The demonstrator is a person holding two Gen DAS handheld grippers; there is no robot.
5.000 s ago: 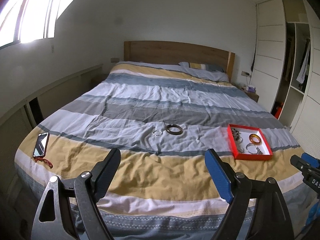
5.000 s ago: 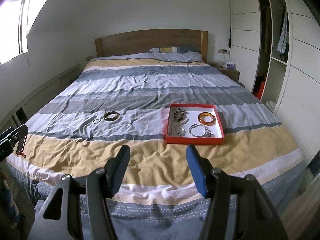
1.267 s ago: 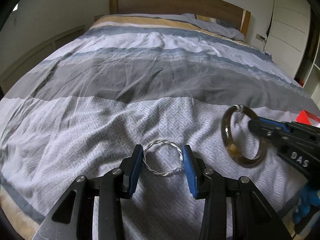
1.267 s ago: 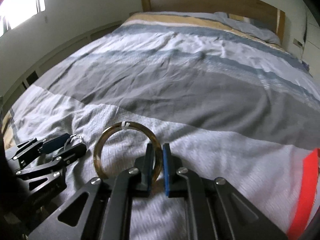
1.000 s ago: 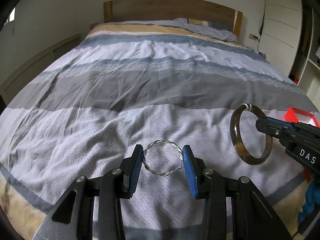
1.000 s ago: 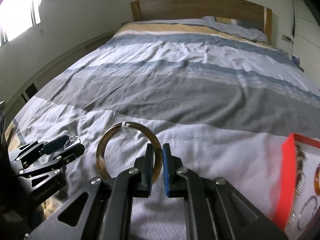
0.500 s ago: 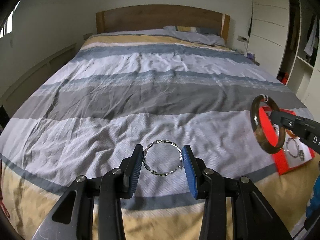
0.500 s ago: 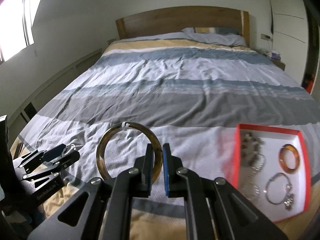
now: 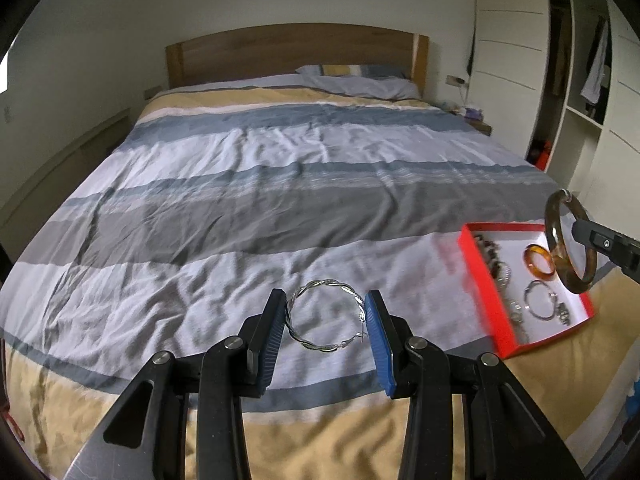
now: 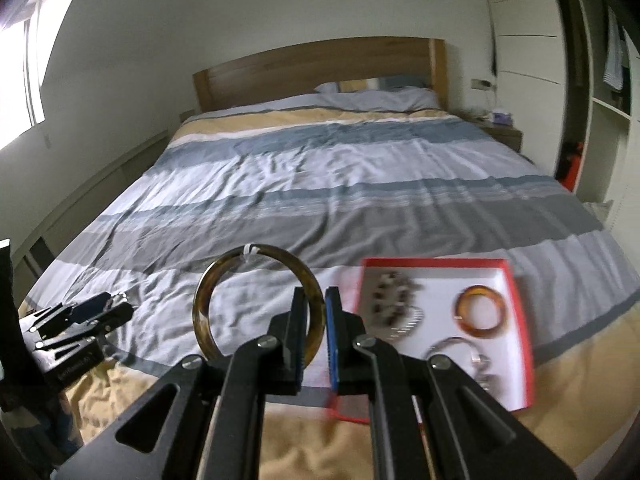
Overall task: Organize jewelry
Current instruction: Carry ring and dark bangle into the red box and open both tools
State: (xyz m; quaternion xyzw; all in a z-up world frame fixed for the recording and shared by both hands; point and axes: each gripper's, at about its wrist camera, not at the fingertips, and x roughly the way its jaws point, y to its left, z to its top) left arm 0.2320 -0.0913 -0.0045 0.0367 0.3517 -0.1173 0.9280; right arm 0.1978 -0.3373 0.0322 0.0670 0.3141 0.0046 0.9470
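Lying right of held bangle [image 10: 256, 304]: red tray [image 10: 520, 320] (bracelets inside)

Duvet [image 9: 320, 184]: broad stripes of white, blue-grey, dark grey, mustard yellow. Headboard [image 9: 296, 54]: mid-brown wood. Box [image 10: 520, 300]: red walls, white floor. Twisted bracelet [image 9: 326, 315]: silver. Large bangle [image 10: 258, 306]: mottled brown-olive, white tag at top. Small bangle [image 10: 480, 312] in box: translucent amber-orange. Left tongs [image 9: 326, 336]: black frame, blue ribbed pads. Right tongs [image 10: 316, 332]: same black and blue. Wardrobe [image 9: 512, 60]: white.
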